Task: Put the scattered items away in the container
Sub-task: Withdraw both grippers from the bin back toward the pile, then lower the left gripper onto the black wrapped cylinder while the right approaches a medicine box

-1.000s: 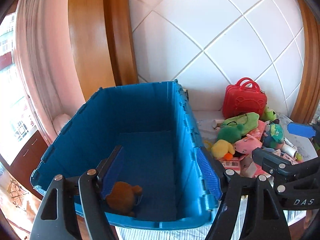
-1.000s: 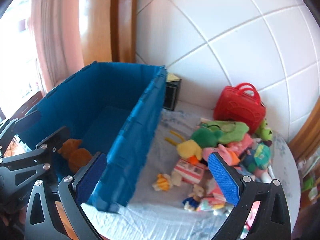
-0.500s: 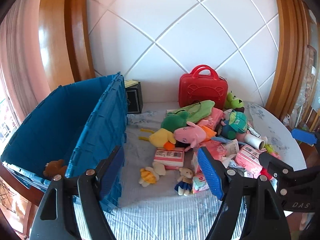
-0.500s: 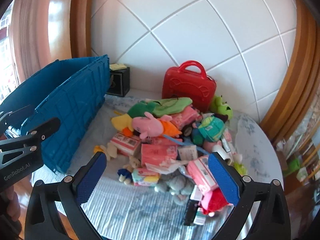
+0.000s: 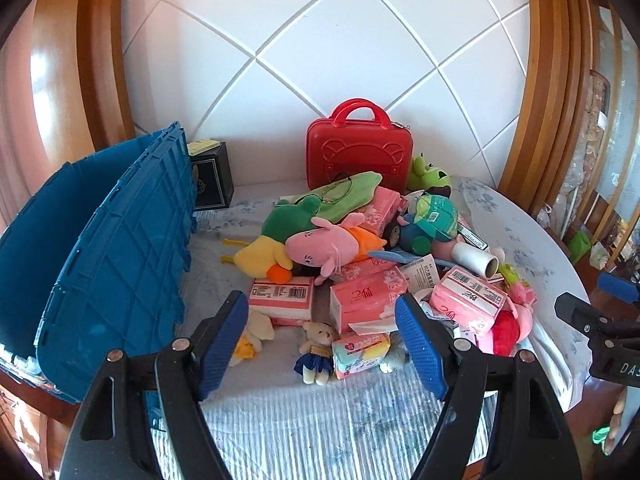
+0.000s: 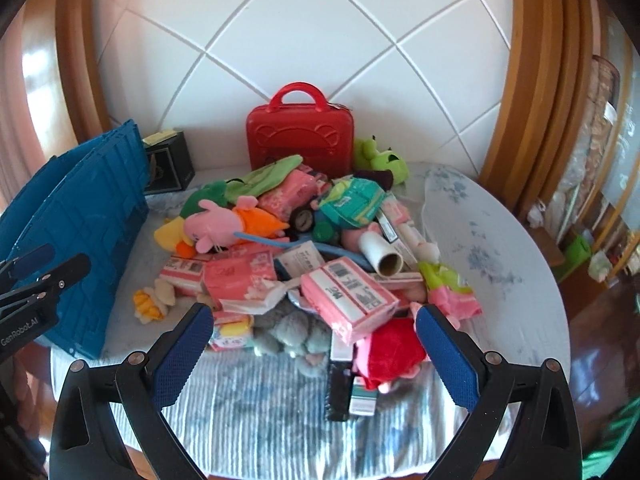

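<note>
A blue crate (image 5: 120,240) stands at the left of the table, its inside hidden from here. Right of it lies a heap of toys and packs: a pink pig plush (image 5: 324,246), a yellow duck (image 5: 260,256), pink tissue packs (image 5: 366,300) and a small bear (image 5: 318,346). My left gripper (image 5: 322,342) hangs open over the bear at the heap's front, holding nothing. My right gripper (image 6: 316,354) is open too, above a grey plush (image 6: 292,332) and a red plush (image 6: 390,346). The crate (image 6: 80,216) is far left in that view.
A red case (image 5: 358,152) leans on the white tiled wall behind the heap, and a black box (image 5: 212,176) stands beside the crate. A paper roll (image 6: 380,254) lies in the pile. The round clothed table (image 6: 500,240) drops off at the right and front.
Both views have swung right, from the crate's inside to the heap of toys. The brown bear in the crate has gone out of sight. Both grippers stay open.
</note>
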`<state>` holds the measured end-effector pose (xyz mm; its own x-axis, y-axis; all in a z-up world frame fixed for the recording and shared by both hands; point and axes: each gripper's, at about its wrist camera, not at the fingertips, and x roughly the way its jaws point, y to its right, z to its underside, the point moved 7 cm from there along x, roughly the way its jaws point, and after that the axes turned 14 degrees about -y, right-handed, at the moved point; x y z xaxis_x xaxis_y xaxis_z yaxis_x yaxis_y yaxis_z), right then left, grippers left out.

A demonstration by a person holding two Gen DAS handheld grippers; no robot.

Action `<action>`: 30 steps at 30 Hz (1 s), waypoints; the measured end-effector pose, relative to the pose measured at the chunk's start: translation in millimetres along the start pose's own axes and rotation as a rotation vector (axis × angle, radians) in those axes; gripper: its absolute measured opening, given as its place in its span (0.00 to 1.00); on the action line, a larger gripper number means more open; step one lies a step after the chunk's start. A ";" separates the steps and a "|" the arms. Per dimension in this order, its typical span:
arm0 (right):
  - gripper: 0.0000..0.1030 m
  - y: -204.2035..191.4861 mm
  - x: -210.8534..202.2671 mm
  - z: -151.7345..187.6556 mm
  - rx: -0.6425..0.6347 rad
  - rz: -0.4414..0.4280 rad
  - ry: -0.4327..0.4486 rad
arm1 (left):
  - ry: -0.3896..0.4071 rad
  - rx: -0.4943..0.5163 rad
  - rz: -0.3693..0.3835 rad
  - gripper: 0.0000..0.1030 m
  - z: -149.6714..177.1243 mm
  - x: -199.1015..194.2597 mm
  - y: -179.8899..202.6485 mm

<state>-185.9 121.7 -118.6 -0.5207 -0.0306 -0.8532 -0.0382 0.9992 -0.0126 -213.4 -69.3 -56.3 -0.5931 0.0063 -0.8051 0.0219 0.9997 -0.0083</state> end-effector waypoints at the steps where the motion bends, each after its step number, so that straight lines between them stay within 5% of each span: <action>1: 1.00 3.6 1.7 1.7 0.015 0.005 -0.001 | 0.006 0.007 0.000 0.73 -0.6 1.7 1.5; 8: 1.00 18.2 24.4 16.1 0.070 0.038 -0.030 | 0.042 0.069 0.012 0.73 1.5 17.6 17.0; 30: 1.00 126.3 112.8 48.5 0.093 -0.025 -0.213 | -0.162 0.083 0.009 0.73 31.4 111.0 137.1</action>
<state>-208.1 245.7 -241.7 -0.3284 -0.0590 -0.9427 0.0348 0.9966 -0.0745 -251.0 67.8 -165.4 -0.4549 0.0046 -0.8905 0.0970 0.9943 -0.0445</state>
